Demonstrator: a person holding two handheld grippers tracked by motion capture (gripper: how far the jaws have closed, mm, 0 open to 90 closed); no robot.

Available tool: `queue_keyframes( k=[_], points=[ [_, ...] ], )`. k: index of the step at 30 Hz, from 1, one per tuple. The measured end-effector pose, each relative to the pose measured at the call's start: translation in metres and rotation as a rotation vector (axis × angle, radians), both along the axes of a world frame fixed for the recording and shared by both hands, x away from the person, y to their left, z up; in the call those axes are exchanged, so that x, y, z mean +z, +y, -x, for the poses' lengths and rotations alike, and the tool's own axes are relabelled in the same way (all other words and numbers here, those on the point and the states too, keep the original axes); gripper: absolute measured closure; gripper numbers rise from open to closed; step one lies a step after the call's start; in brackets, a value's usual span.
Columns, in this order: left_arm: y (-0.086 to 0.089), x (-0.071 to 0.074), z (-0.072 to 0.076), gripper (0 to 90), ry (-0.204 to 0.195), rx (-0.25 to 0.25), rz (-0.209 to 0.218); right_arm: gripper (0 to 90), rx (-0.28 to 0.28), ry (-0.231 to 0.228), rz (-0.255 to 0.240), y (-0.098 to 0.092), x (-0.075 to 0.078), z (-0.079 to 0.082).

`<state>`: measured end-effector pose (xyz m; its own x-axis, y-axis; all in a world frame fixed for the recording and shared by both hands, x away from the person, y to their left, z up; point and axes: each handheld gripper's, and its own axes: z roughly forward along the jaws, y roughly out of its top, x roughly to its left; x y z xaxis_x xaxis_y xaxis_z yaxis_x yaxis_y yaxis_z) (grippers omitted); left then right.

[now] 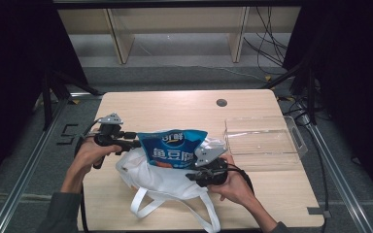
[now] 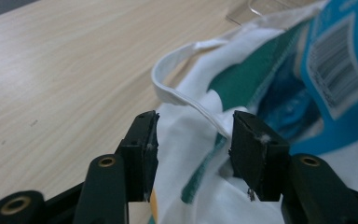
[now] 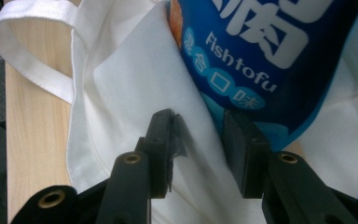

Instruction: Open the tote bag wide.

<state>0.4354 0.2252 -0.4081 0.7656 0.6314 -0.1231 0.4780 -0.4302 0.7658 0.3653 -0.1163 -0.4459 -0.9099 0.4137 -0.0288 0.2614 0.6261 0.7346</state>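
Your snack bag (image 1: 175,148) is half inside the white tote bag (image 1: 162,179), which lies at about 6 o'clock on the tabletop (image 1: 184,104). The pack's long axis runs roughly 9 to 3 o'clock across the tote's mouth, its printed top sticking out toward 12.

Your left tongs (image 1: 135,143) sit at the pack's 9 o'clock edge. In the left gripper view the left tongs (image 2: 193,140) stand about halfway apart, with the tote's white hem and strap (image 2: 186,100) passing between them; the right-hand pad may brush the strap, but nothing is pinched.

Your right tongs (image 1: 193,175) are at the pack's 5 o'clock corner. In the right gripper view the right tongs (image 3: 198,147) are parted to a middling gap over a fold of the white cloth (image 3: 135,79), and the blue pack (image 3: 261,51) rises just beyond them at 1 o'clock. I cannot tell whether the pads press the cloth.

Both hands are equally close to the pack, one at each end. A clear tray (image 1: 262,138) waits at 3 o'clock, well apart from the tote.
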Motion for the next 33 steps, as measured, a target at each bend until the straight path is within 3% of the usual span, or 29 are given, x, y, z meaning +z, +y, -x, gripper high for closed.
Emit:
queue_keyframes(
  k=[2, 4, 5, 6, 7, 8, 9, 11, 12, 13, 15, 17, 20, 23, 24, 28, 29, 30, 31, 33],
  points=[
    [-0.003, -0.005, -0.002, 49.3, -0.004, -0.020, -0.058, 64.1, 0.015, -0.002, 0.007, 0.000, 0.000, 0.000],
    [-0.010, -0.014, -0.005, 51.6, 0.011, -0.021, -0.018, 64.1, 0.016, -0.010, 0.007, 0.002, -0.001, -0.001],
    [-0.013, -0.017, -0.007, 55.7, 0.015, -0.048, -0.016, 64.1, -0.001, -0.005, 0.009, 0.002, -0.001, 0.000],
    [-0.017, -0.019, -0.010, 66.6, 0.006, -0.068, -0.025, 64.4, 0.013, -0.011, 0.011, 0.003, -0.001, 0.000],
    [-0.020, -0.019, -0.013, 75.8, -0.015, -0.057, -0.027, 69.7, 0.014, -0.013, 0.029, 0.003, -0.001, 0.001],
    [-0.020, -0.019, -0.013, 78.3, -0.015, -0.057, -0.027, 74.8, 0.018, -0.017, 0.040, 0.003, -0.002, 0.001],
    [-0.021, -0.017, -0.017, 80.5, -0.031, -0.025, -0.007, 81.6, 0.045, -0.030, 0.049, 0.003, -0.004, 0.001],
    [-0.021, -0.016, -0.023, 82.3, -0.047, 0.011, 0.013, 86.7, 0.053, 0.012, 0.067, 0.003, -0.006, 0.003],
    [-0.023, -0.019, -0.028, 82.8, -0.035, 0.038, 0.022, 87.6, 0.058, 0.017, 0.075, 0.004, -0.008, 0.005],
    [-0.023, -0.026, -0.037, 83.7, -0.017, 0.049, -0.005, 88.1, 0.050, 0.016, 0.084, 0.006, -0.011, 0.008],
    [-0.026, -0.032, -0.042, 84.0, -0.002, 0.073, 0.018, 88.4, 0.074, 0.005, 0.095, 0.007, -0.013, 0.008],
    [-0.027, -0.039, -0.049, 87.2, 0.009, 0.087, -0.004, 88.6, 0.091, 0.007, 0.115, 0.006, -0.015, 0.011],
    [-0.034, -0.055, -0.062, 87.3, 0.062, 0.104, -0.021, 88.7, 0.101, 0.014, 0.126, 0.006, -0.019, 0.013],
    [-0.040, -0.073, -0.069, 87.3, 0.131, 0.121, -0.027, 88.7, 0.102, 0.005, 0.170, 0.010, -0.028, 0.014],
    [-0.041, -0.076, -0.069, 87.3, 0.133, 0.130, -0.028, 88.7, 0.096, 0.011, 0.171, 0.010, -0.029, 0.015],
    [-0.042, -0.065, -0.061, 86.5, 0.088, 0.130, -0.058, 84.1, 0.087, 0.036, 0.143, 0.008, -0.027, 0.014],
    [-0.036, -0.054, -0.055, 83.1, 0.048, 0.141, -0.048, 73.6, 0.073, 0.044, 0.098, 0.003, -0.017, 0.013],
    [-0.036, -0.054, -0.055, 82.1, 0.048, 0.141, -0.048, 70.3, 0.063, 0.043, 0.075, 0.000, -0.011, 0.013],
    [-0.032, -0.047, -0.050, 82.1, 0.020, 0.151, -0.021, 70.3, 0.063, 0.043, 0.075, 0.000, -0.011, 0.013],
    [-0.026, -0.035, -0.041, 74.6, -0.017, 0.173, 0.038, 67.5, 0.017, 0.010, -0.009, -0.017, 0.015, 0.012]
  ],
)
